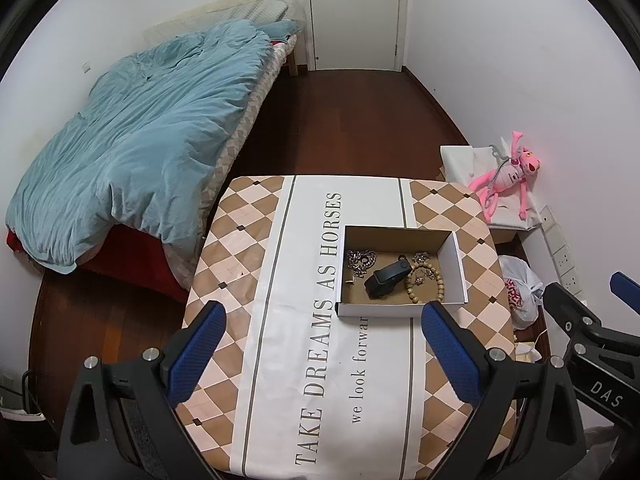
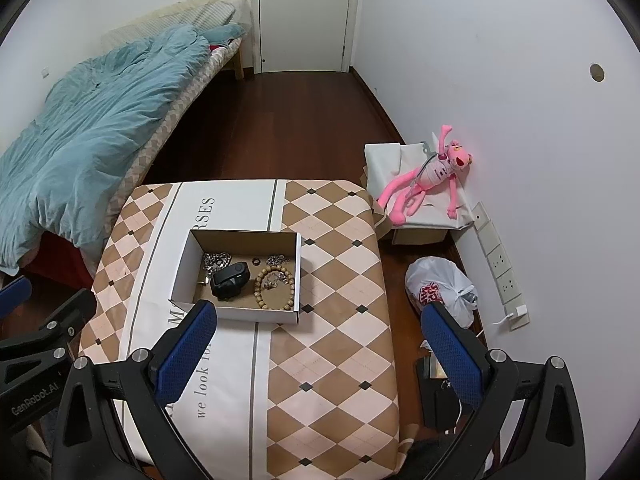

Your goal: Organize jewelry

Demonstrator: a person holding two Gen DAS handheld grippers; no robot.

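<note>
Both the left gripper (image 1: pixel 324 344) and the right gripper (image 2: pixel 320 344) are seen with jaws spread wide and empty above the table (image 1: pixel 256 360). Ahead of the jaws, an open cardboard box (image 2: pixel 240 312) is set on the table; a metal chain (image 2: pixel 216 261), black watch (image 2: pixel 231 280) and bead bracelet (image 2: pixel 276 286) are held inside it.

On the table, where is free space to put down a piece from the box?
The tablecloth is bare right of the box, toward the table edge, and in front of it, before the two open hand-held grippers. Inside the box, chain, black band and bead bracelet crowd the floor.
</note>
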